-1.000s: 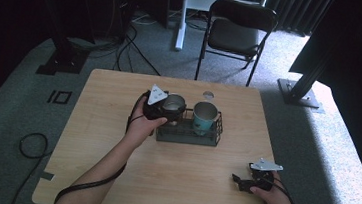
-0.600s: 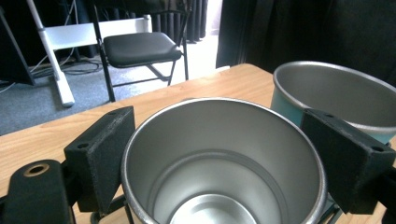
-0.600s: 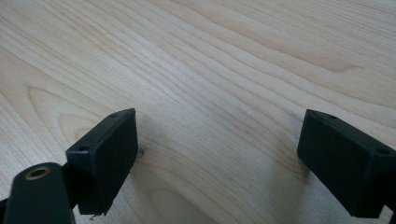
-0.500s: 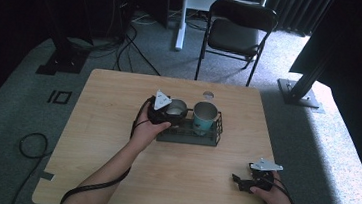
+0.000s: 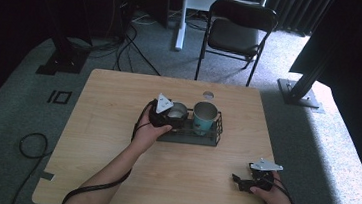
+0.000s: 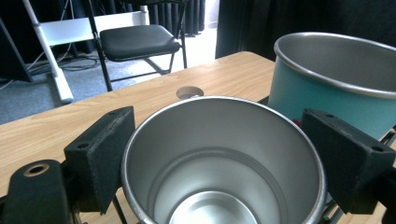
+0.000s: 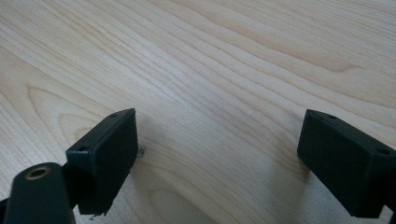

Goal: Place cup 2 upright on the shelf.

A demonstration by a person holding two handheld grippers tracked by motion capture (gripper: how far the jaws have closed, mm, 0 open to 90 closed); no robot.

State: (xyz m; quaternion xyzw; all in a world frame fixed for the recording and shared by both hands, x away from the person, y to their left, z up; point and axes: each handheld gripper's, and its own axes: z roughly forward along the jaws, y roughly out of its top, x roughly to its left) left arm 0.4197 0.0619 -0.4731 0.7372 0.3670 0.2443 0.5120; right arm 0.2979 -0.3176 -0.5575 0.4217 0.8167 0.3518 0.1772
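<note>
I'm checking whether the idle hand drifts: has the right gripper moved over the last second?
No. The right gripper lies at the same spot near the table's near right corner.

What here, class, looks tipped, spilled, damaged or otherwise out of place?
Nothing stands out. The silver cup and the teal cup stand upright in the black wire rack, both look empty, and the table shows no spill. The left gripper straddles the silver cup.

A studio-like recording room with grey carpet [image 5: 123, 51] and dark curtains [image 5: 288, 7] along the back. Cables [image 5: 130, 37] trail across the floor beside black stand bases [image 5: 59, 62]. A folding chair [image 5: 236, 32] stands behind a lone wooden table [image 5: 109, 100].
</note>
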